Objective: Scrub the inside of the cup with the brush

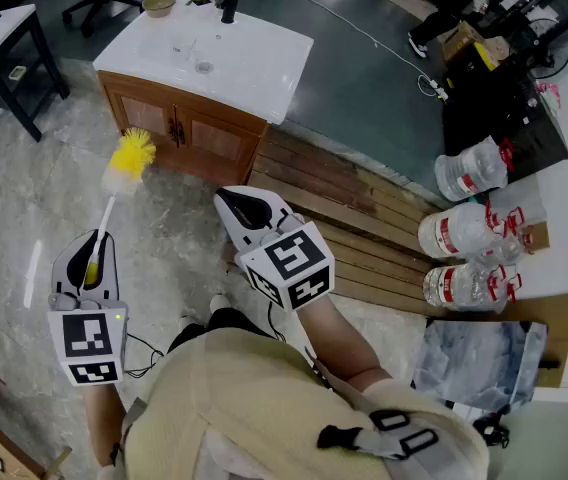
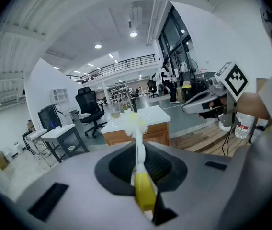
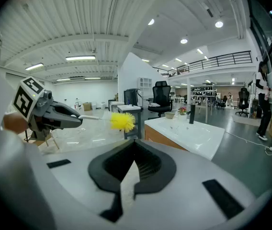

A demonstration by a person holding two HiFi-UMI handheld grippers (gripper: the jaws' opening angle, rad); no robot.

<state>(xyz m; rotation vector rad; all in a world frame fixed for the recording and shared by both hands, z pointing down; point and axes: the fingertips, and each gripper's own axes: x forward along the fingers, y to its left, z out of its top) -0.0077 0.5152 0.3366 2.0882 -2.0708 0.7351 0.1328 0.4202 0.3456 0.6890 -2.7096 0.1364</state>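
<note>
The left gripper (image 1: 94, 253) has its fingers clamped on one yellow brush (image 1: 129, 158), raised in front of the white surface (image 1: 254, 68). The right gripper (image 1: 242, 203) has its fingers together and holds nothing. Three big water bottles (image 1: 472, 171) lie on the wooden boards (image 1: 364, 218) nearby.

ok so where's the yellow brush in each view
Head view: brush left of centre, clamped in the left tool, bristles toward upper right.
Left gripper view: brush dead centre, between the jaws, bristles on top.
Right gripper view: brush left of centre, bristles pointing right.
Shared landmark: white sink counter.
</note>
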